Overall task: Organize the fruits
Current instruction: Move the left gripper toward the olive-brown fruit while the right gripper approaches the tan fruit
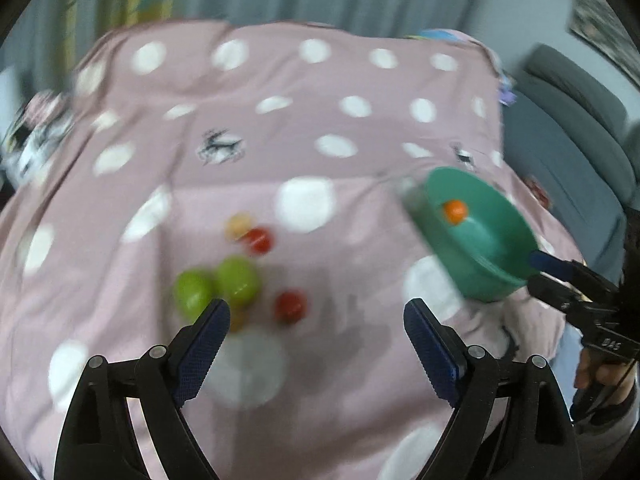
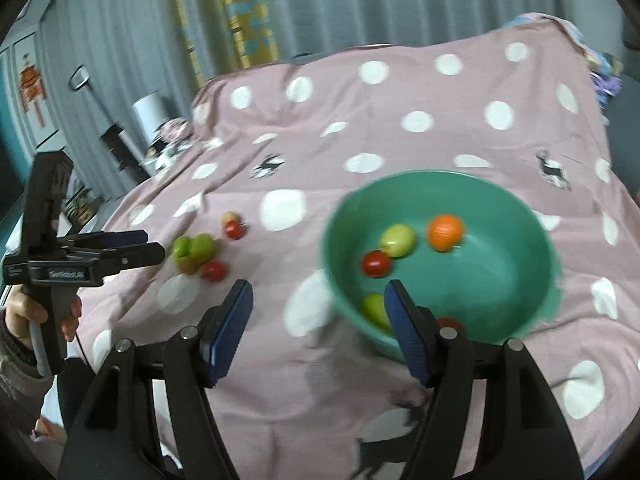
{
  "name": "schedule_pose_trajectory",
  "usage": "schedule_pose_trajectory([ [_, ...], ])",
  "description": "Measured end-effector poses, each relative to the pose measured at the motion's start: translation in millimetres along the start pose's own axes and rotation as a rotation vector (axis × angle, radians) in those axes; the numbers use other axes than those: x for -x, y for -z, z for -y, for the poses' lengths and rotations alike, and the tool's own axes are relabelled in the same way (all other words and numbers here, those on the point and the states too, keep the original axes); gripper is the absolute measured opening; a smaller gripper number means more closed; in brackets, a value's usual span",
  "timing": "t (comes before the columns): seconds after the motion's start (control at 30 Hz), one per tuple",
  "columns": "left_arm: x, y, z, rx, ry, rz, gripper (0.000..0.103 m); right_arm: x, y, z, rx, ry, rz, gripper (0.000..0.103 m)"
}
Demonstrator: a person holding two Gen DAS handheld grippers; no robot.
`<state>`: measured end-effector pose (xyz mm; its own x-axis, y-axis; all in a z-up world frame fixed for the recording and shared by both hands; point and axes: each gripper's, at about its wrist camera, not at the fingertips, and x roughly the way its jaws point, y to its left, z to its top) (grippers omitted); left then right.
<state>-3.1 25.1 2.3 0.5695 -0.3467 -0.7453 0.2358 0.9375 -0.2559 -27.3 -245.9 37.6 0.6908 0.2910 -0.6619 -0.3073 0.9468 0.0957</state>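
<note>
Two green fruits [image 1: 218, 286] are lying on the cloth [image 1: 360, 80] just ahead of my empty, wide-apart left claw [image 1: 316, 316], nearer it than my right claw [image 2: 318, 304], gaping empty by the bowl [image 2: 540, 240].

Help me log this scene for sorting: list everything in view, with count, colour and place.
bowl: one, green, on the cloth.
fruits in bowl: five; orange, two yellow-green, two red.
loose fruits: about six, green, red, yellowish, clustered on the cloth.
cloth: one, pink with white dots, covering the surface.
curtain: grey, behind.
left gripper: black with blue pads, open, empty.
right gripper: same, open, empty.
</note>
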Motion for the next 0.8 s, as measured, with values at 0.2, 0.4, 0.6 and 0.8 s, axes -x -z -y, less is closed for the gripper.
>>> schedule_pose_trajectory([
  [0.2, 13, 32, -33, 0.062, -0.03, -0.023, 0.089, -26, 4, -46, 0.083, -0.096, -0.086, 0.069],
  [0.4, 9, 41, -36, 0.065, -0.005, -0.027, 0.088, -53, 10, -85, 0.145, -0.149, -0.163, 0.068],
  [0.6, -1, 41, -35, 0.055, 0.033, -0.029, 0.088, -76, 16, -101, 0.176, -0.156, -0.235, 0.067],
  [0.8, -17, 38, -39, 0.066, 0.059, -0.057, 0.075, -88, 9, -94, 0.129, -0.15, -0.241, 0.067],
])
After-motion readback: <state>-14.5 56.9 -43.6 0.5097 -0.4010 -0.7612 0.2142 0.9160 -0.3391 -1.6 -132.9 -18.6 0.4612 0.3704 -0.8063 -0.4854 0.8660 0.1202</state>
